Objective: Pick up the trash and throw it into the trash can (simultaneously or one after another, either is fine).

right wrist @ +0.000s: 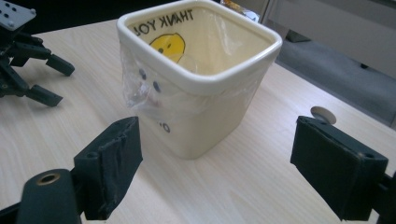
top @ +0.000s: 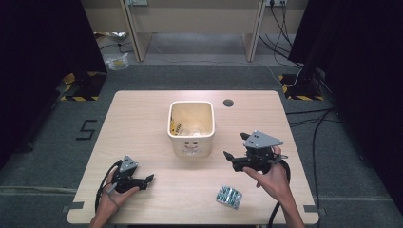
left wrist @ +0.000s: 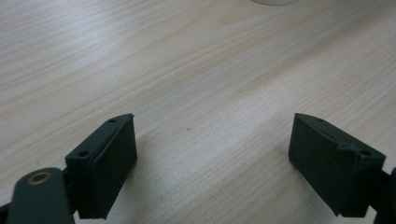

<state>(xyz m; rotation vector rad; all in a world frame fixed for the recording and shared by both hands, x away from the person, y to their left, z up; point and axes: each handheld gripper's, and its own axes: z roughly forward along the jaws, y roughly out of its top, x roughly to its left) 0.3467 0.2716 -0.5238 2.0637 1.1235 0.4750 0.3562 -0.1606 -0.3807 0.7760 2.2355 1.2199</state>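
Note:
A cream square bin (top: 191,128) lined with clear plastic stands at the table's middle; it carries a yellow smiley and lettering (right wrist: 196,79). A blister pack of pills (top: 229,197) lies near the front edge. My left gripper (top: 148,180) rests low at the front left, open, with bare wood between its jaws (left wrist: 212,140). My right gripper (top: 229,159) hovers right of the bin, open and empty (right wrist: 215,154), pointing at the bin. The left gripper (right wrist: 51,79) also appears far off in the right gripper view.
The light wooden table (top: 142,114) has a round cable hole (top: 228,102) behind the bin. Cables (top: 313,123) trail over the grey floor to the right. A wooden desk frame (top: 195,28) stands beyond the table.

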